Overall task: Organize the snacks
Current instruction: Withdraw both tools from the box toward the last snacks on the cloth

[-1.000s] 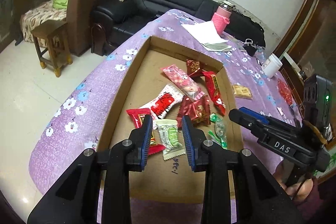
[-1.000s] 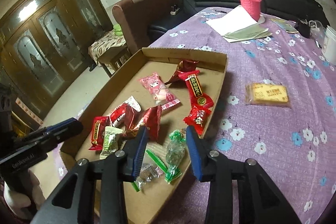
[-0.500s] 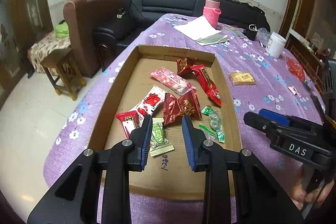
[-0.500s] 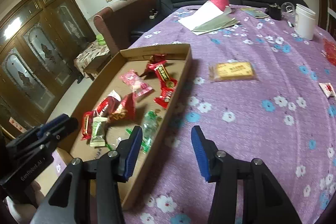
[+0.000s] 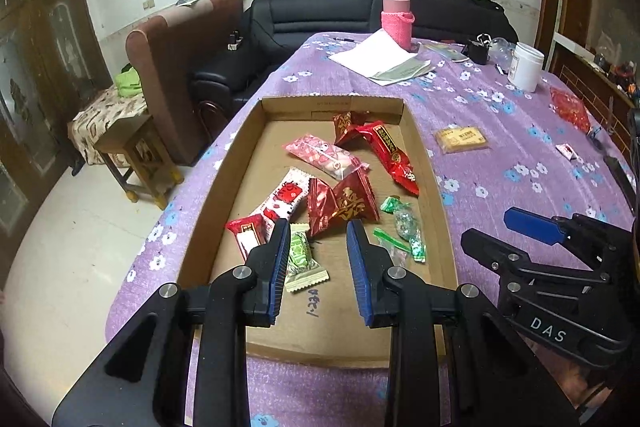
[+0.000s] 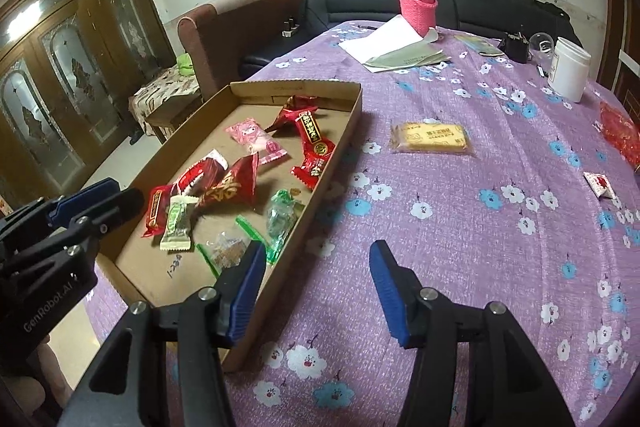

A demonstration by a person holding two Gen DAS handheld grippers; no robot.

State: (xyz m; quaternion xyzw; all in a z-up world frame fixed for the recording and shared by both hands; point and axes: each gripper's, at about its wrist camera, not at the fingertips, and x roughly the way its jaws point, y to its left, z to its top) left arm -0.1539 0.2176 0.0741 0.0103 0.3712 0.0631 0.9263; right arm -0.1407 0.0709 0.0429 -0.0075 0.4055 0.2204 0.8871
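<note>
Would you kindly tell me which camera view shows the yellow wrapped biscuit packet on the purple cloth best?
The right wrist view: the yellow wrapped biscuit packet lies large and unobstructed there. The left wrist view shows it smaller, beside the cardboard tray.

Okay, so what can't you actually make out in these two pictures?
- Green-and-cream snack, left wrist view: one edge hidden behind the left gripper finger.
- Clear-wrapped candy, right wrist view: partly covered by the right gripper, whose jaws are opening with nothing between them.
- Red bag, right wrist view: cut off by the picture's edge.
- Writing on the box floor, left wrist view: too small to read.
</note>
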